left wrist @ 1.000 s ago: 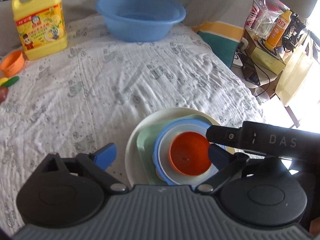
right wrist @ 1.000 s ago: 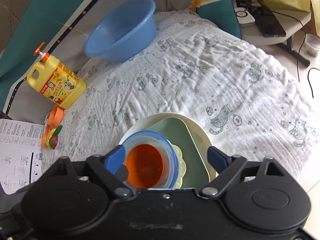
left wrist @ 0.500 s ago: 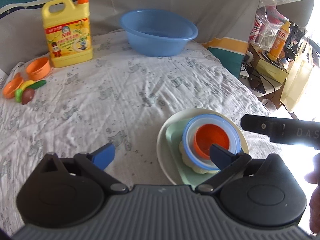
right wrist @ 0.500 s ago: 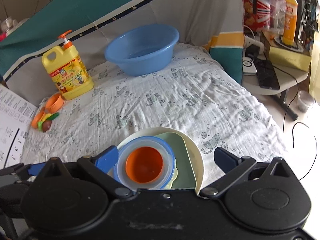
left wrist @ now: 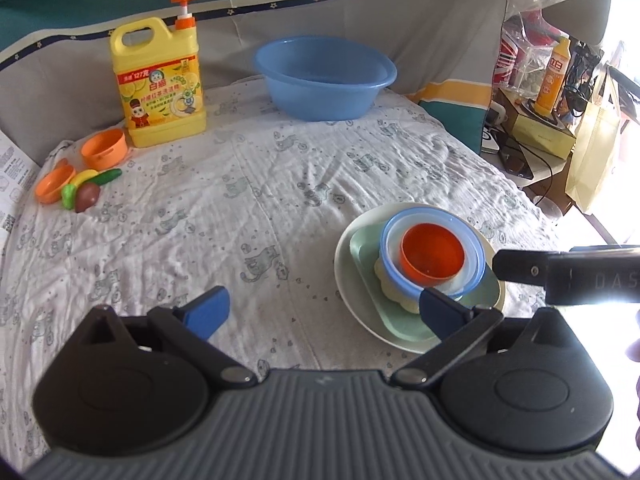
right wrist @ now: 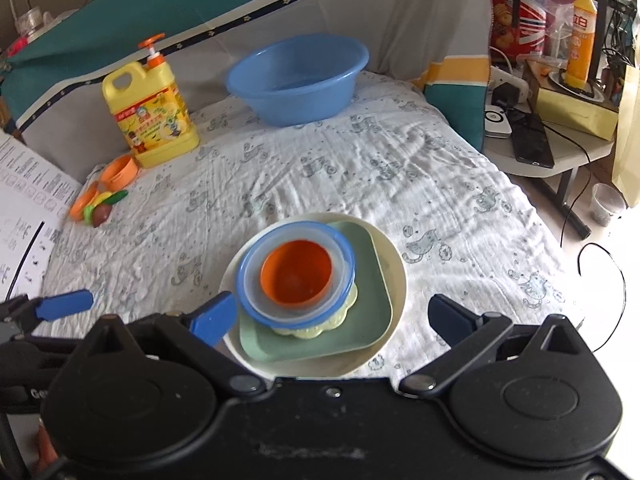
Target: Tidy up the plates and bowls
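A stack stands on the patterned cloth: a white round plate point(left wrist: 344, 276) point(right wrist: 396, 276), a green square plate point(left wrist: 368, 276) point(right wrist: 372, 308), a pale yellow scalloped dish point(left wrist: 390, 288) point(right wrist: 316, 330), a blue-rimmed bowl point(left wrist: 476, 264) point(right wrist: 248, 276) and an orange bowl point(left wrist: 432, 254) point(right wrist: 296, 272) on top. My left gripper point(left wrist: 324, 310) is open and empty, left of the stack and nearer than it. My right gripper point(right wrist: 332, 317) is open and empty, held just in front of the stack. Its black body point(left wrist: 560, 276) shows in the left wrist view.
A blue basin point(left wrist: 324, 76) point(right wrist: 296, 80) sits at the back, with a yellow detergent jug point(left wrist: 160, 88) point(right wrist: 152, 120) to its left. Orange toy cups and toy food point(left wrist: 86, 188) lie at the far left. A cluttered side table point(right wrist: 552, 148) stands beyond the right edge.
Both grippers have drawn back and risen from the stack, so more of the cloth shows. The stack has stayed put with the orange bowl on top.
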Motion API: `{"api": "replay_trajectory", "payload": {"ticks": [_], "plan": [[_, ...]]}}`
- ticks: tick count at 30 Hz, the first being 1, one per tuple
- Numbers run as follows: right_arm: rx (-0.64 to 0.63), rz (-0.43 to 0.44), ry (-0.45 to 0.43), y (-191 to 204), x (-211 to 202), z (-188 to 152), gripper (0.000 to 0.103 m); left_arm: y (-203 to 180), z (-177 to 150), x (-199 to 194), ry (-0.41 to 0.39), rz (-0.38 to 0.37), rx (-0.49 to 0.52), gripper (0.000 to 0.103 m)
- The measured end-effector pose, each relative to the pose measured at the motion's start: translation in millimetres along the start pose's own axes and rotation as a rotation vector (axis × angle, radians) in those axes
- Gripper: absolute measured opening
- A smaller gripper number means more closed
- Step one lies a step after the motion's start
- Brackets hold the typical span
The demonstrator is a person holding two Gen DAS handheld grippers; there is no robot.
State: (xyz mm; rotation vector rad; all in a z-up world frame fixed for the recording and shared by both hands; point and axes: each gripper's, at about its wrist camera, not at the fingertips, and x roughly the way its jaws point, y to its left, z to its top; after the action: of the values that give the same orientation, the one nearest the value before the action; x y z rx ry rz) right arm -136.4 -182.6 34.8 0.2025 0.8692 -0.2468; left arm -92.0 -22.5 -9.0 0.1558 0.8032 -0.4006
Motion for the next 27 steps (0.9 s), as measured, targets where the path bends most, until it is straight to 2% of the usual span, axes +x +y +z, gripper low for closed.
{"api": "replay_trajectory", "payload": {"ticks": [3, 6, 9, 13, 20, 27], "plan": [[-0.024, 0.001, -0.043, 1, -8, -9, 0.103, -4, -6, -5, -0.017, 0.031, 0.021, 0.103], [-0.036, -0.005, -0.035, 0, -11, -14, 0.103, -7, -10, -7, -0.013, 0.047, 0.030, 0.103], [-0.068, -0.042, -0.033, 0, -12, -19, 0.103, -9, -15, -7, 0.004, 0.057, 0.036, 0.103], [-0.080, -0.045, -0.052, -7, -17, -25, 0.103, -8, -24, -2, 0.037, 0.057, 0.029, 0.103], [-0.152, -0.164, -0.107, -11, -20, -35, 0.103, 0, -36, 2, 0.051, 0.079, -0.011, 0.103], [-0.089, -0.124, -0.099, -23, -15, -36, 0.103, -1, -37, 4, 0.055, 0.100, -0.008, 0.103]]}}
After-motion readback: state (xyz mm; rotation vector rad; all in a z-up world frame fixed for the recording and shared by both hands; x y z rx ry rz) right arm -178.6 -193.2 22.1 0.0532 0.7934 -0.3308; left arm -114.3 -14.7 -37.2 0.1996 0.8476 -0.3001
